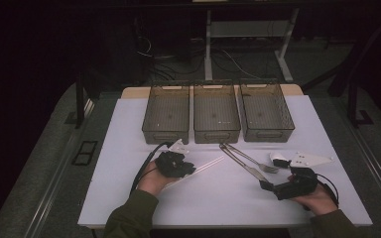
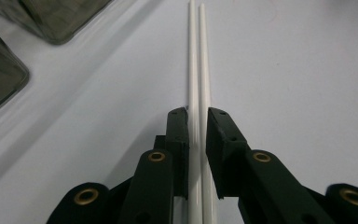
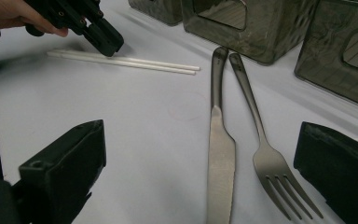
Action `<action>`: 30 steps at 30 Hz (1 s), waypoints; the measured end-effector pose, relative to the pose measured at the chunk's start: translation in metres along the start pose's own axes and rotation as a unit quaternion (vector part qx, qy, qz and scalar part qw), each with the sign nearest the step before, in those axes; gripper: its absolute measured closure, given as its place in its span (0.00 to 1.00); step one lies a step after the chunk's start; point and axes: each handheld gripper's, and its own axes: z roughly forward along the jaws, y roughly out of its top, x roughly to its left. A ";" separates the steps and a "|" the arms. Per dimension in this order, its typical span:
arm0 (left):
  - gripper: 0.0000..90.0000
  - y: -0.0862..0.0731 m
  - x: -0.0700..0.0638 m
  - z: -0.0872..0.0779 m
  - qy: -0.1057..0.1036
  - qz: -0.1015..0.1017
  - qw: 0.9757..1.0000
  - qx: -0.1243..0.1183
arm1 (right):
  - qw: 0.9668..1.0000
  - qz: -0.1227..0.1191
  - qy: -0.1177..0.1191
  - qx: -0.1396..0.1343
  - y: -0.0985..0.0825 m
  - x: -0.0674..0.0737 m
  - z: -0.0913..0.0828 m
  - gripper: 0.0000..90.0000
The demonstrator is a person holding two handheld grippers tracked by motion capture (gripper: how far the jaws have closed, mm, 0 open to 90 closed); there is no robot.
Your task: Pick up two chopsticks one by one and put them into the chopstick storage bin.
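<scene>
Two white chopsticks (image 1: 209, 164) (image 2: 198, 65) (image 3: 135, 62) lie side by side on the white tabletop (image 1: 218, 198). My left gripper (image 1: 190, 170) (image 2: 198, 116) (image 3: 106, 43) is down on their near half, its two jaws pressed against both sticks from either side. To the right lie a metal knife (image 1: 240, 161) (image 3: 221, 154) and a metal fork (image 1: 254, 160) (image 3: 249, 100), handles pointing toward the bins. My right gripper (image 1: 272, 174) (image 3: 200, 158) stands open, low at their near ends, with the knife blade and fork tines between its wide-set jaws, untouched.
Three dark see-through bins (image 1: 166, 111) (image 1: 216, 111) (image 1: 267, 110) stand in a row at the back of the tabletop, just beyond the cutlery handles. Cables and desk legs lie on the floor behind the table.
</scene>
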 end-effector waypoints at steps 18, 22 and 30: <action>0.89 -0.003 0.001 0.003 0.019 0.010 1.000 0.013 | 1.000 0.000 0.000 0.000 0.000 0.000 0.000 0.03; 0.89 -0.005 -0.001 0.004 0.024 0.017 1.000 0.010 | 1.000 0.000 0.000 0.001 0.000 0.001 0.000 0.03; 0.92 -0.009 -0.003 0.004 0.030 0.024 0.999 -0.003 | 1.000 0.000 0.000 0.001 0.000 0.001 0.000 0.03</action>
